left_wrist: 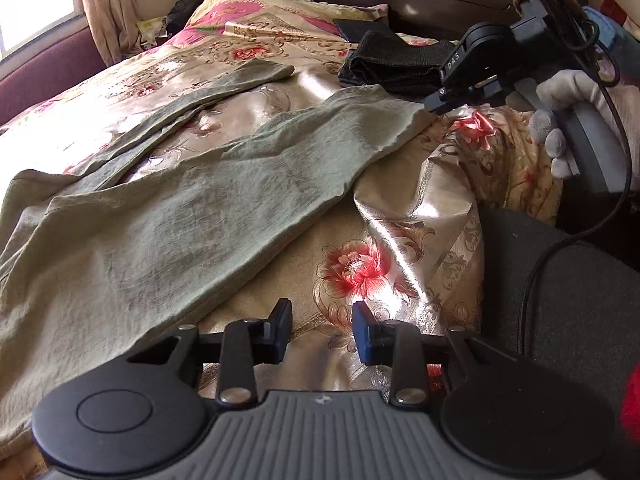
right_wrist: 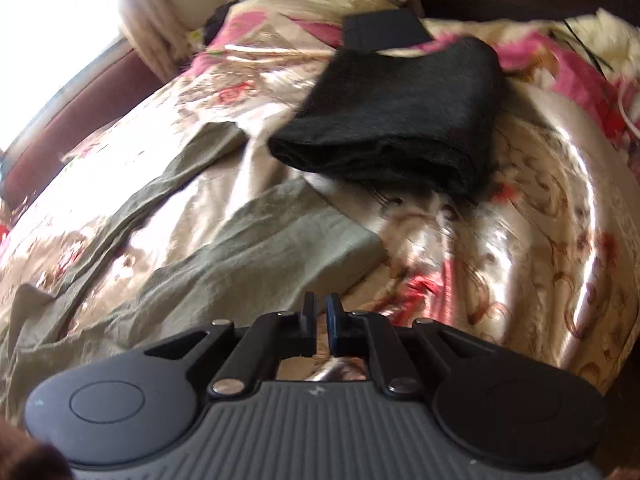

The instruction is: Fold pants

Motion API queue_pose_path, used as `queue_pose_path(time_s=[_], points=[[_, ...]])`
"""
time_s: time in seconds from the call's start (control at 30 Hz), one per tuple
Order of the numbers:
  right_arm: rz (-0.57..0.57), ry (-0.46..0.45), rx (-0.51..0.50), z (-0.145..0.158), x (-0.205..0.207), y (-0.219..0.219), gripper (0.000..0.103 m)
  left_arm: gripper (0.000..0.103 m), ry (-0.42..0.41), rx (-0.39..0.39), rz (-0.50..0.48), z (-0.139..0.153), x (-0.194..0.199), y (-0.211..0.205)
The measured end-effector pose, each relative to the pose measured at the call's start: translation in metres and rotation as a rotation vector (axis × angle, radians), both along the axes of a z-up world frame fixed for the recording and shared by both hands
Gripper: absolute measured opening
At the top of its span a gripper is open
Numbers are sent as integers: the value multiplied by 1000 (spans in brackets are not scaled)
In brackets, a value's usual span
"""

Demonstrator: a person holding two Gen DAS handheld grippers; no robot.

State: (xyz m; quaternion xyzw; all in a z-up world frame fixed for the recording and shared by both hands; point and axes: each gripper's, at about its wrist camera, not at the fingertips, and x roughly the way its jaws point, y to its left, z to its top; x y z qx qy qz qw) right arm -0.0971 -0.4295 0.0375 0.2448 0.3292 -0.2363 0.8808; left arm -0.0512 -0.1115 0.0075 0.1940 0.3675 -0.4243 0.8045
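Olive-green pants (left_wrist: 180,220) lie spread on a bed, legs apart and running toward the headboard. My left gripper (left_wrist: 320,320) hangs open over the floral bedspread (left_wrist: 360,268), just right of the near leg's edge, with nothing between its fingers. My right gripper (left_wrist: 434,108), held by a gloved hand (left_wrist: 560,120), has its tip at the hem corner of that near leg. In the right wrist view the right gripper (right_wrist: 320,304) shows its jaws a narrow slit apart at the edge of the pants (right_wrist: 224,248), with no cloth pinched between them.
A folded black garment (left_wrist: 392,64) (right_wrist: 400,120) lies just beyond the near hem, with a flat dark item (right_wrist: 380,32) behind it. A black cable (left_wrist: 532,272) hangs across dark cloth at the right. A curtain (left_wrist: 104,8) and window stand at far left, a dark headboard (left_wrist: 420,0) behind.
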Motion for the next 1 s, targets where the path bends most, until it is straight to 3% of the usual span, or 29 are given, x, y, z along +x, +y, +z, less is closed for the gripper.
queue_pose_path(time_s=[0.07, 0.13, 0.2, 0.3, 0.4, 0.57, 0.73, 0.9, 1.0], points=[[96, -20, -55, 9, 12, 22, 13, 47, -10, -7, 23, 5, 4, 7], [188, -25, -47, 9, 32, 37, 34, 47, -66, -4, 60, 13, 9, 17], [230, 23, -44, -3, 56, 47, 33, 48, -104, -10, 106, 21, 17, 33], [185, 156, -33, -28, 73, 40, 33, 53, -138, -16, 202, 30, 35, 65], [177, 160, -27, -28, 65, 37, 36, 54, -144, 10, 306, 29, 61, 101], [272, 130, -162, 6, 78, 71, 38, 54, -193, 46, 417, 37, 103, 148], [546, 85, -164, 21, 160, 121, 38, 60, -268, 92, 490, 44, 162, 190], [829, 62, -255, 12, 250, 201, 38, 65, -286, 163, 553, 39, 233, 227], [931, 66, -274, 3, 299, 238, 47, 67, -280, 187, 600, 33, 278, 246]])
